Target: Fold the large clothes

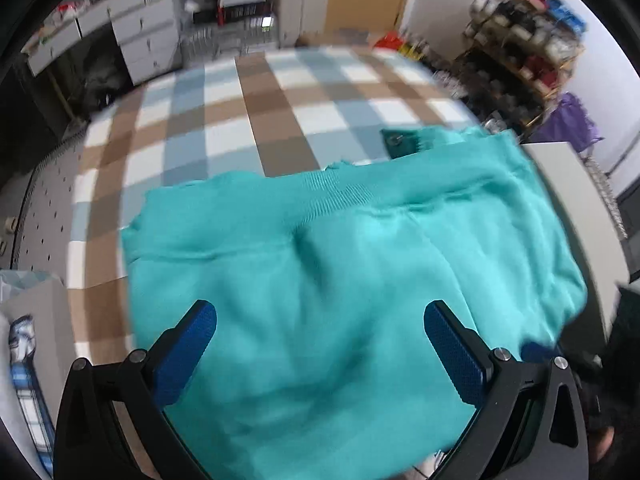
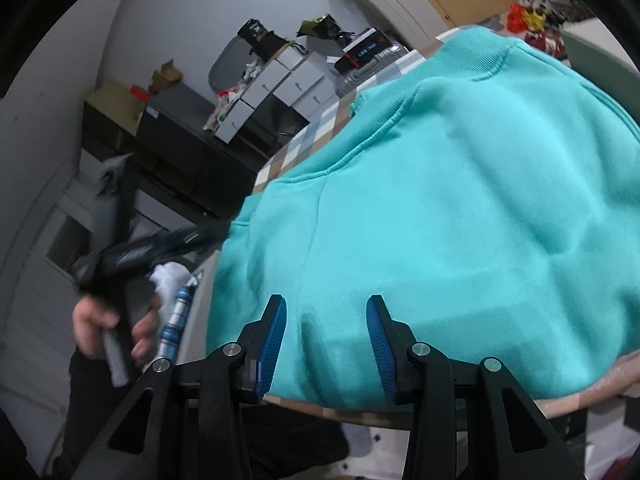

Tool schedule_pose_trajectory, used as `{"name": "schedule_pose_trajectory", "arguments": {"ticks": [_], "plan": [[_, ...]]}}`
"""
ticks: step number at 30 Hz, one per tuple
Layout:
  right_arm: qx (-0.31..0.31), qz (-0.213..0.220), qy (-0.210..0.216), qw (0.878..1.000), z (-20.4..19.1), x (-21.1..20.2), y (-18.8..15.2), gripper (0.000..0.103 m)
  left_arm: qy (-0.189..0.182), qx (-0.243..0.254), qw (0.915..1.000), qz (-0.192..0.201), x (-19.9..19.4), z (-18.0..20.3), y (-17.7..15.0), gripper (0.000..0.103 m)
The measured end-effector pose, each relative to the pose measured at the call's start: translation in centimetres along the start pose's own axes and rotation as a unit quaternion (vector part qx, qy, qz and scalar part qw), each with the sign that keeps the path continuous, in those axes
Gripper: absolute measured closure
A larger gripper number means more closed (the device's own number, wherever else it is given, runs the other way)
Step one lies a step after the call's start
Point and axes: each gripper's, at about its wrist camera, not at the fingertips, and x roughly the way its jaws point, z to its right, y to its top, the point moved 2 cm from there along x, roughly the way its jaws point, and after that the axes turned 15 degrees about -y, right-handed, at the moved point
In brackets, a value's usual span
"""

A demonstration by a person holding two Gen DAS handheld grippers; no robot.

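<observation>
A teal sweatshirt [image 1: 352, 280] lies folded on the checked tablecloth [image 1: 224, 120], its ribbed hem toward the far side. My left gripper [image 1: 320, 316] hovers above the sweatshirt's near part, jaws wide open, nothing between the blue pads [image 1: 192, 344]. In the right wrist view the sweatshirt [image 2: 460, 200] fills the table's near corner. My right gripper [image 2: 326, 312] stands open at its near edge, tilted, its pads [image 2: 272, 340] not pressing any cloth. A dark green patch [image 1: 400, 142] shows at the garment's far right edge.
A person's hand [image 2: 92, 328] holds a blurred black tool handle [image 2: 132, 248] left of the table. White drawer units [image 1: 144, 40] and a stocked shelf [image 1: 520, 48] stand behind. A checked cloth [image 1: 24, 380] lies at the left edge. A pale board [image 1: 568, 184] flanks the right.
</observation>
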Motion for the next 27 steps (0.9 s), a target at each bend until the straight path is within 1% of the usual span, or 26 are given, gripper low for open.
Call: {"name": "schedule_pose_trajectory", "arguments": {"ticks": [1,2,3,4,5,6,9,11,12,13,15,16,18,20,22,23,25,26,27], "plan": [[0.003,0.0,0.003,1.0,0.1,-0.1,0.0,0.062,-0.002,-0.02,0.9997,-0.016,1.8,-0.6,0.6,0.002],[0.004,-0.001,0.004,1.0,0.2,-0.1,0.0,0.062,0.006,-0.036,0.9988,-0.034,3.5,-1.3,1.0,0.002],[0.005,-0.001,0.004,1.0,0.3,-0.2,-0.1,0.062,0.015,-0.045,0.9975,-0.053,3.8,-2.1,0.0,0.001],[0.006,0.0,0.005,1.0,0.4,-0.3,-0.1,0.062,0.022,-0.053,0.9952,-0.079,5.6,-2.9,-0.4,0.001],[0.006,0.0,0.005,1.0,0.5,-0.6,-0.3,0.062,0.017,-0.053,0.9958,-0.073,6.3,-3.3,-0.7,0.001],[0.005,0.0,0.004,1.0,0.5,-0.7,-0.4,0.062,0.016,-0.052,0.9962,-0.067,6.3,-3.4,-0.5,0.001],[0.005,-0.002,0.006,1.0,0.4,-0.8,-0.3,0.062,0.011,-0.049,0.9957,-0.077,5.9,-3.5,-0.9,0.001],[0.013,-0.003,0.012,1.0,0.7,-0.9,-0.4,0.062,0.008,-0.064,0.9941,-0.086,4.8,-3.5,-0.8,0.001],[0.02,-0.004,0.017,1.0,1.0,-1.0,-0.4,0.062,0.007,-0.068,0.994,-0.085,4.2,-3.2,-0.8,0.002],[0.034,-0.004,0.025,0.999,1.4,-1.2,-0.4,0.062,-0.003,-0.066,0.9948,-0.077,3.2,-2.5,-1.0,0.002],[0.05,0.009,0.03,0.998,2.3,-2.0,-0.7,0.06,-0.037,-0.025,0.9966,-0.069,1.2,0.1,-2.1,0.002],[0.057,0.023,0.027,0.998,2.6,-2.6,-0.6,0.059,-0.047,0.007,0.9966,-0.067,0.3,2.1,-3.2,0.002],[0.065,0.049,0.026,0.996,3.2,-3.7,-0.4,0.059,-0.044,0.037,0.9959,-0.07,-0.1,4.0,-4.4,0.002],[0.076,0.068,0.019,0.995,3.7,-4.4,-0.4,0.059,-0.042,0.045,0.9935,-0.095,1.1,5.3,-6.6,0.002],[0.082,0.073,0.017,0.994,3.9,-4.7,-0.4,0.059,-0.033,0.043,0.991,-0.122,3.3,4.7,-7.8,0.001],[0.083,0.074,0.016,0.994,4.0,-4.8,-0.4,0.059,-0.044,0.028,0.992,-0.115,4.4,3.9,-8.3,0.001],[0.084,0.075,0.009,0.994,3.9,-4.8,-0.4,0.059,-0.067,0.009,0.9922,-0.105,4.5,2.9,-8.2,0.001],[0.086,0.076,0.005,0.993,4.0,-4.9,-0.4,0.059,-0.072,-0.002,0.9924,-0.1,4.3,2.6,-8.2,0.001],[0.09,0.077,0.003,0.993,4.2,-5.0,-0.5,0.059,-0.065,0.004,0.9928,-0.101,4.3,2.8,-8.4,0.001]]}}
